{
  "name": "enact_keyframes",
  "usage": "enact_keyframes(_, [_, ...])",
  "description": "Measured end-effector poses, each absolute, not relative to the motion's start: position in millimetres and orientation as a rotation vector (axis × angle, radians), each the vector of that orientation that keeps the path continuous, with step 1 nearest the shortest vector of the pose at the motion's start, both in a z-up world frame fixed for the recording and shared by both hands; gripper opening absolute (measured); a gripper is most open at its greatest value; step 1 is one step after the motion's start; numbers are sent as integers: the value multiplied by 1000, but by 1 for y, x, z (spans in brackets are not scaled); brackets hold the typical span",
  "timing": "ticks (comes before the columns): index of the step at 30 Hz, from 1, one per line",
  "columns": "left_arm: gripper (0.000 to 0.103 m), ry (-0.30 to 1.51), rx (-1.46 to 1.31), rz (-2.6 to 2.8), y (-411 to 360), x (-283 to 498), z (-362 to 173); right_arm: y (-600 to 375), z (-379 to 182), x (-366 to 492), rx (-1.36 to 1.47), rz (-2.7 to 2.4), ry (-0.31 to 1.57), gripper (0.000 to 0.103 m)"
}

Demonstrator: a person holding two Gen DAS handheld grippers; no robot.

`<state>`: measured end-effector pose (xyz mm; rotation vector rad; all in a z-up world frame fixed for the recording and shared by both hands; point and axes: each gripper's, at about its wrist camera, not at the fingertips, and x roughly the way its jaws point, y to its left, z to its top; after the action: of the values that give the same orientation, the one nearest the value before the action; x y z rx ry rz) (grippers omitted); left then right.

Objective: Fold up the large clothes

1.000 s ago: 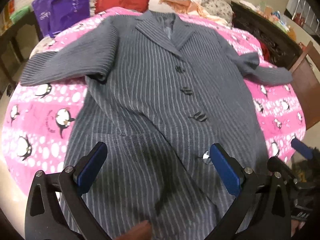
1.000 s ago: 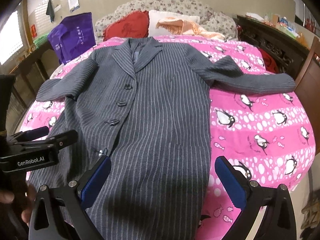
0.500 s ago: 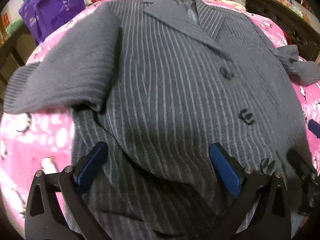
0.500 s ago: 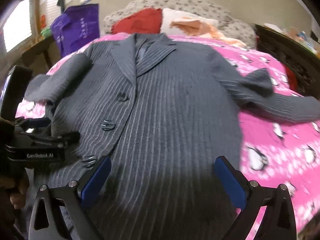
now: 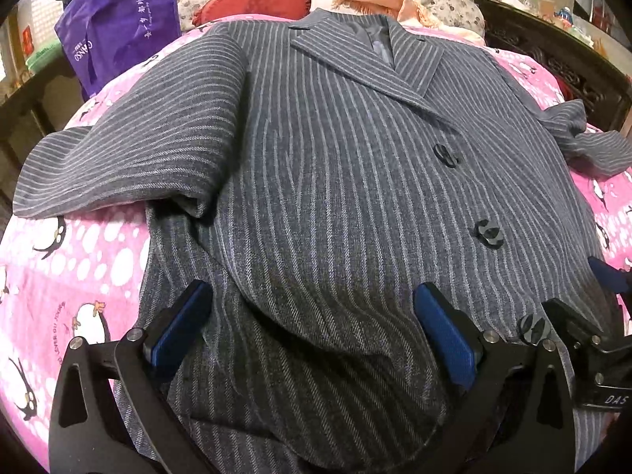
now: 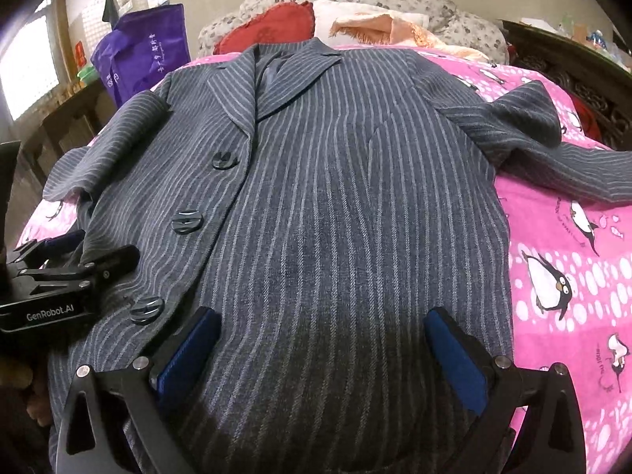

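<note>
Hovering low over the near part of a grey pinstriped coat (image 5: pixel 324 181), both tools gape wide with nothing between the pads. Left gripper (image 5: pixel 312 335) above the coat's left front panel, blue pads (image 5: pixel 179 326) straddling a soft ridge of cloth but seemingly not pinching it; right gripper (image 6: pixel 322 355) above the right panel, jaws likewise spread and empty. Lying face up and buttoned on the pink penguin bedspread (image 6: pixel 572 276), collar at the far end by the red pillow (image 6: pixel 272 25), hem toward the near edge, so long axis running near to far, straight ahead of both tools. Left sleeve (image 5: pixel 130 146) flung out to the left, nearer the left gripper; right sleeve (image 6: pixel 553 146) trailing off to the right, nearer the right gripper. Probably sleeves first: each lying outward and beyond its own tool, so each reach likely going forward and sideways, then back across the chest. Button row (image 6: pixel 187 221) sitting between the two grippers.
</note>
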<state>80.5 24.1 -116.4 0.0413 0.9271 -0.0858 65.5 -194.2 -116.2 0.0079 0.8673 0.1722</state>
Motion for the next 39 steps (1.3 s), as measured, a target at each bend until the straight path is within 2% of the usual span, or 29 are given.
enact_keyframes(31, [103,924,40,-72,27,82,-115,-195,-117,62,1,173,874,103])
enact_keyframes(39, [103,973,15,-80,34,83,-111,-200,-111,55,4,170,984,103])
